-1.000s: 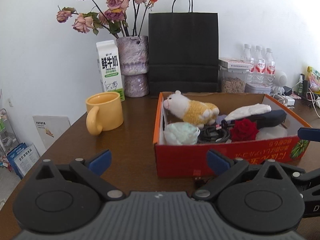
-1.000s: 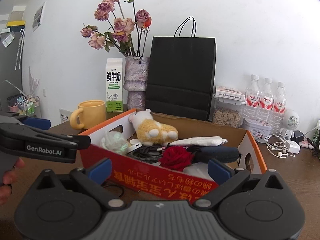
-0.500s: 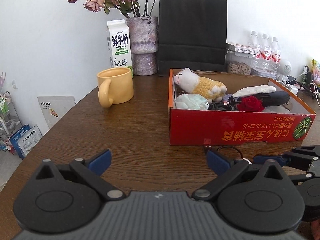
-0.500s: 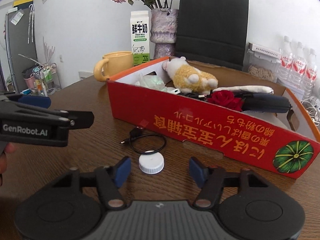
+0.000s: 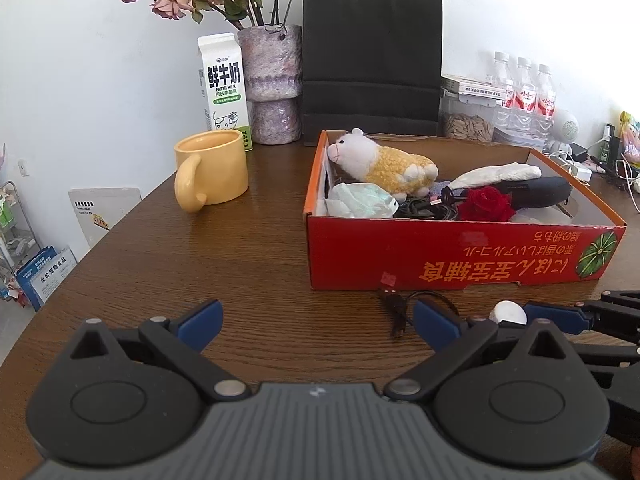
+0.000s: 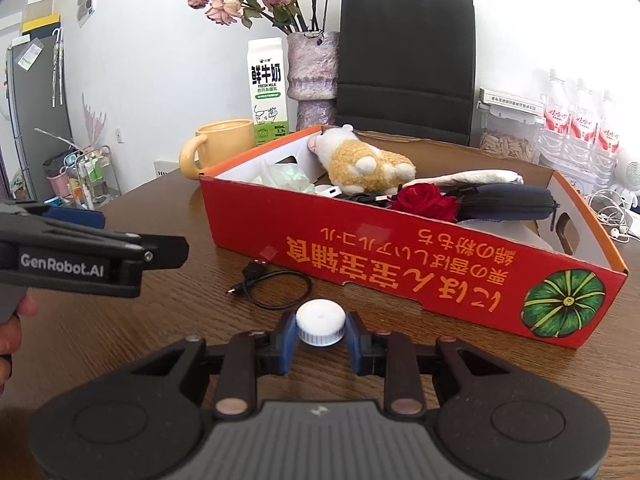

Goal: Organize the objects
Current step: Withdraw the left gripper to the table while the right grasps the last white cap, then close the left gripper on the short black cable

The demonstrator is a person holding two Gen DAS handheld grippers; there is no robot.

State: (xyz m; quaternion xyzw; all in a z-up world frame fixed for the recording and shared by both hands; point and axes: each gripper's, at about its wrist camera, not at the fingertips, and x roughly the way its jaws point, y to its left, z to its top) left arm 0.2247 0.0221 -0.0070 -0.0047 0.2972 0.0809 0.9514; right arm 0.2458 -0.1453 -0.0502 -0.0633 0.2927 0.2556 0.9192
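While right gripper point(image 6: 321, 330) pinches one cap point(image 6: 320, 326) — three bottles point(image 5: 524, 94), perhaps.

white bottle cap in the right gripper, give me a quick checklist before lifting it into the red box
1. Round white plastic bottle cap sits between the blue pads of the right gripper: ok.
2. Pads firmly clamped on the cap: cannot tell; they flank it closely, contact not certain.
3. Thin black usb cable on the brown wooden table lies just beyond the cap, apart from it: ok.
4. Left gripper open, off to the side of the lift path: ok.
5. Free spot in the red cardboard box, already crowded with a plush sheep and a red rose: cannot tell.
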